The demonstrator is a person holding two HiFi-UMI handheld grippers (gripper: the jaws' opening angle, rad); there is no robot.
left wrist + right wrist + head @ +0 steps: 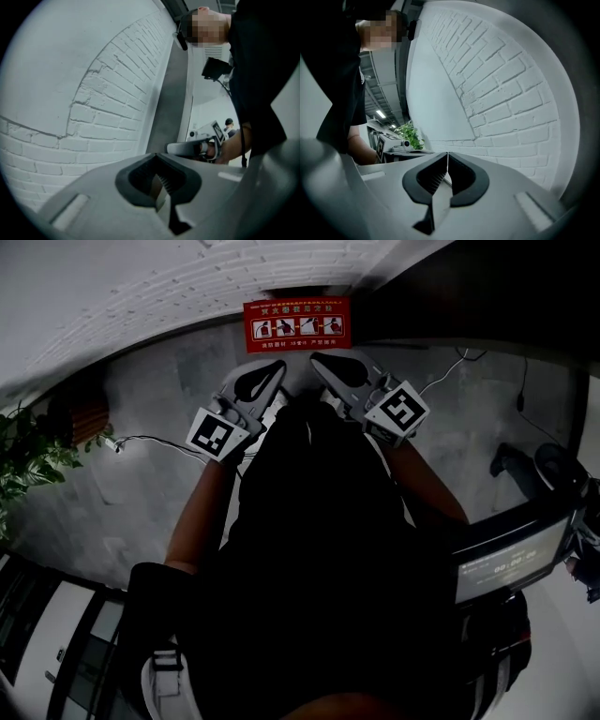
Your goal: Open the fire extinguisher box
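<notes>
- Ahead of you, low against the white brick wall (141, 287), the red panel with white pictograms (297, 324) seems to mark the fire extinguisher box. Both grippers are near it, and neither touches it.
- Your left gripper (272, 371) has its jaws together on nothing. Your right gripper (323, 362) is likewise closed and empty.
- Closed tips cannot catch a door edge, so they may skid off the panel.
- No view shows a handle or latch, so you could press the wrong spot.
</notes>
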